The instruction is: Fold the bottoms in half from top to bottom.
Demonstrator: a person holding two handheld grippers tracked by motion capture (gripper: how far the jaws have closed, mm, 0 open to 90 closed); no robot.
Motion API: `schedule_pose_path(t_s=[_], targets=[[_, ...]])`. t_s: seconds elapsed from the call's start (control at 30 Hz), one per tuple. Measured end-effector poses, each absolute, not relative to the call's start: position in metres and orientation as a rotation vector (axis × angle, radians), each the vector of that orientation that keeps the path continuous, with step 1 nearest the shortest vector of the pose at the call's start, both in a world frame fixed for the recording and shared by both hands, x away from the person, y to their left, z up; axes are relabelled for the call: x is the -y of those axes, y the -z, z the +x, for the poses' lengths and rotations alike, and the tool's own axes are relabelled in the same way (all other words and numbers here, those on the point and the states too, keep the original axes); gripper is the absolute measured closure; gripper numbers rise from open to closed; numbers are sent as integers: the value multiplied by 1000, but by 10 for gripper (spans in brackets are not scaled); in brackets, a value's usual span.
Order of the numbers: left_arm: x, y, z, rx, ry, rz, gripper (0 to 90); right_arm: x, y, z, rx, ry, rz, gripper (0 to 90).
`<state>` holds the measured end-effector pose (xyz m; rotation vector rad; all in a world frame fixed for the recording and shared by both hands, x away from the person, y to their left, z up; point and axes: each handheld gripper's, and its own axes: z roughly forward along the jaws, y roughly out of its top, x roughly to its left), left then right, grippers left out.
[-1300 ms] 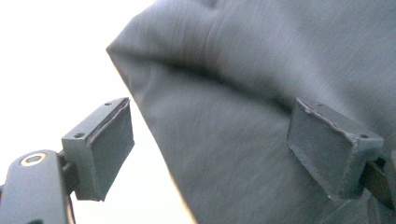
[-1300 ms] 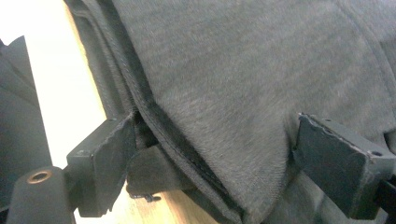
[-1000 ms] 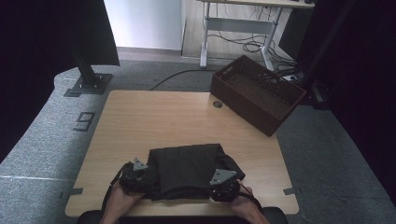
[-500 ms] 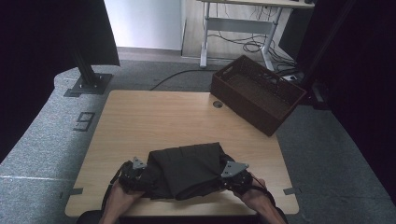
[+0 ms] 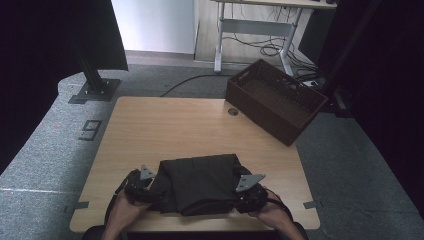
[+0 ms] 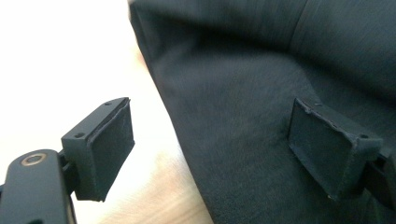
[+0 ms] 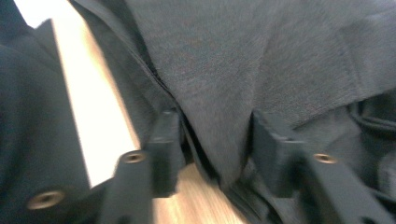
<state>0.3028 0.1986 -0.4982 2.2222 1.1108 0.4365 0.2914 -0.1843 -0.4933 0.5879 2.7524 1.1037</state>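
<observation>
A folded black cloth garment (image 5: 200,182) lies on the light wooden table (image 5: 170,125) between both grippers, the left gripper (image 6: 210,149) spread wide over its edge, the right gripper (image 7: 215,149) just opening, a fold still between its jaws.

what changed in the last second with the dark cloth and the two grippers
The right gripper shifted out to the right edge of the folded dark garment, and its jaws have just been opening, with a fold of cloth between them. The garment's right side now lies flatter. The left gripper stayed open at the left edge; the brown basket and table are unchanged.
</observation>
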Motion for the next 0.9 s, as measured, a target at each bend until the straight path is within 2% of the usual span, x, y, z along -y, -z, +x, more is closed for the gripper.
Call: schedule_pose_path(t_s=[0.17,0.33,0.5,0.53,0.6,0.77,0.9], targets=[[-193,466,321,-1067,-434,2165,145,208,463,300,-2743,-1223,611,293],[-181,469,348,-1096,-406,2149,145,214,454,335,-2562,-1162,789,244],[-173,490,362,-1140,-403,2183,144,192,470,380,-2467,-1115,938,187],[-173,490,362,-1140,-403,2183,143,192,470,380,-2467,-1115,938,187],[-174,500,368,-1189,-447,2165,142,178,485,400,-2459,-1084,975,159],[-171,519,374,-1231,-521,2208,132,170,512,417,-2427,-993,1010,135],[-173,527,377,-1252,-500,2169,132,170,527,422,-2455,-1000,1044,140]])
